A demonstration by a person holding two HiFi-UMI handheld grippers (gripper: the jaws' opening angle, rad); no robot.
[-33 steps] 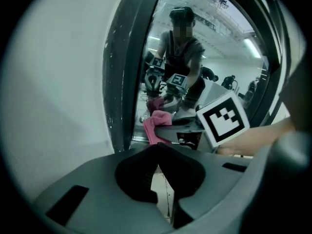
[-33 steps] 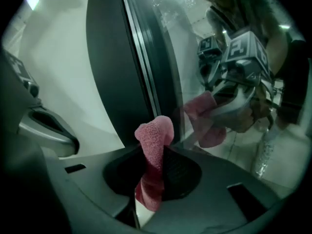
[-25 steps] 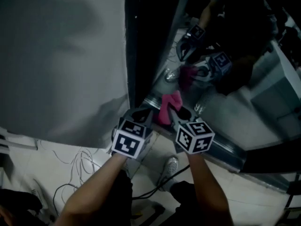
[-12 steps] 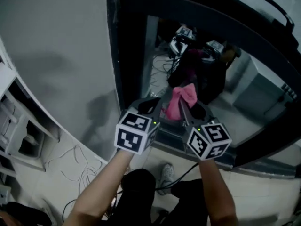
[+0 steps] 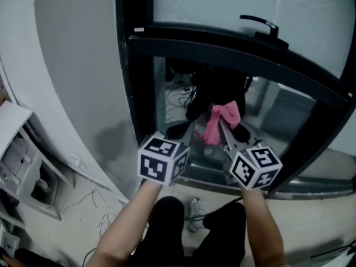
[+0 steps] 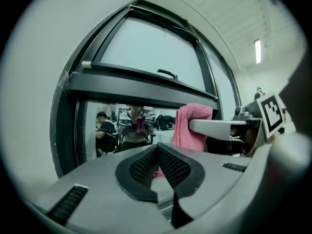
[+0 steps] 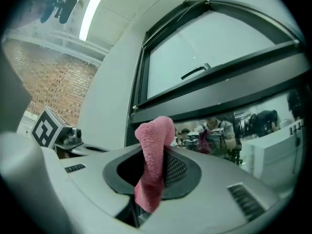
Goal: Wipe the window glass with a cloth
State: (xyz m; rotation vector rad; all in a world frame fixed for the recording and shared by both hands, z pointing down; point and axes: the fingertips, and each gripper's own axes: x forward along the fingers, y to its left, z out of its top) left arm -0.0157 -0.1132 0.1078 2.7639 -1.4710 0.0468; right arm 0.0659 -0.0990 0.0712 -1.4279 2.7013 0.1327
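Pink terry cloth (image 5: 221, 120) is pinched in the right hand-held gripper (image 7: 158, 167) close to the dark-framed lower window glass (image 5: 278, 110), while the left hand-held gripper (image 6: 157, 162), jaws pressed together on nothing, hovers just beside it.

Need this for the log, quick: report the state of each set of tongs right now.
Left tongs: closed, holding nothing.
Right tongs: closed on the pink cloth.
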